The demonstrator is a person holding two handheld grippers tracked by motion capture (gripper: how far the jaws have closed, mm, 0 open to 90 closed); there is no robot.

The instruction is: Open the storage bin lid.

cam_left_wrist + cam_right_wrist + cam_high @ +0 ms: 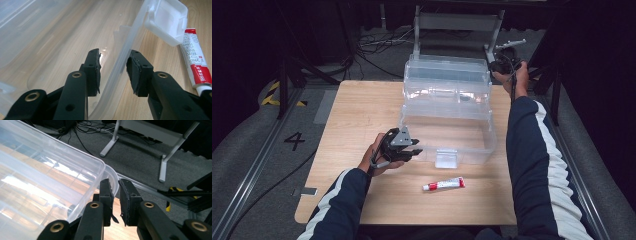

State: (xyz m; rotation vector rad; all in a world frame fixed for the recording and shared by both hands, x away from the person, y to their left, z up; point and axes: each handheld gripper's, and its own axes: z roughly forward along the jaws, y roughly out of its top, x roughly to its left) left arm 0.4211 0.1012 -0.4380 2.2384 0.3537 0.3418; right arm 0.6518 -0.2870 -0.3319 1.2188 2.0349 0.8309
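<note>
A clear plastic storage box (492,142) stands on the wooden table with its lid (447,82) swung up at the back. My left gripper (416,151) is at the box's front left. In the left gripper view its jaws (113,65) straddle the front wall (125,47); the right pad is close against it and the left pad stands apart. My right gripper (499,64) is held at the lid's far right corner. Its jaws (115,187) are a narrow gap apart with the lid's rim (113,176) at that gap, not pinched. A red-and-white tube (443,184) (197,62) lies in front of the box.
The box's white latch (446,158) (167,20) hangs open on the front wall. Bare wood (362,105) spreads left of the box. Beyond the table are a grey metal stand (457,22) (162,170), floor cables (377,45) and a rail (247,170) at the left.
</note>
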